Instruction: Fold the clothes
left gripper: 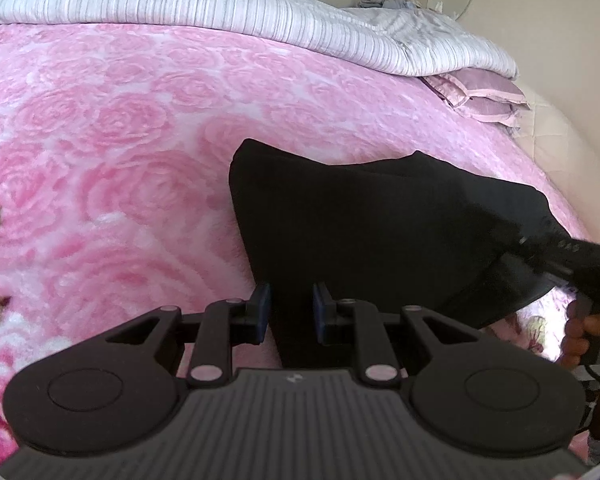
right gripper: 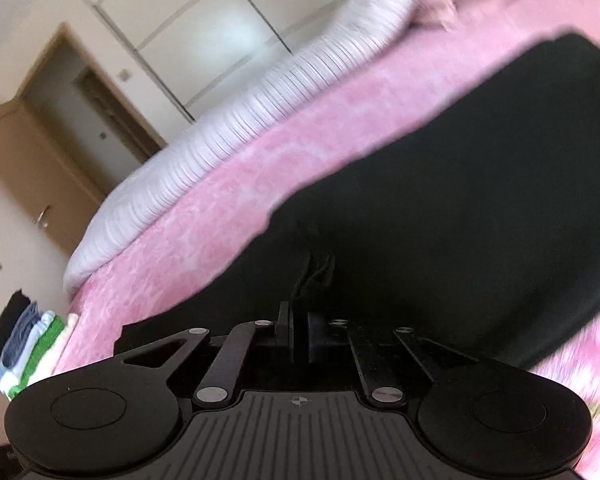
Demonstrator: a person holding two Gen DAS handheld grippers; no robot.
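Pink rose-print blanket (left gripper: 120, 140) covers the bed, striped white duvet (left gripper: 220, 4) bunched along its far edge, lilac pillows (left gripper: 480, 96) at its far right corner. Left wrist view: black garment (left gripper: 360, 232) lies on the blanket, my left gripper (left gripper: 290, 314) has fingers apart, a strip of garment between them. My right gripper (left gripper: 572, 256) grips its right edge, hand (left gripper: 584, 340) below. Right wrist view, blurred: my right gripper (right gripper: 298, 336) is clamped on bunched black garment (right gripper: 460, 200). Folded clothes stack (right gripper: 28, 344) sits off the blanket's left end.
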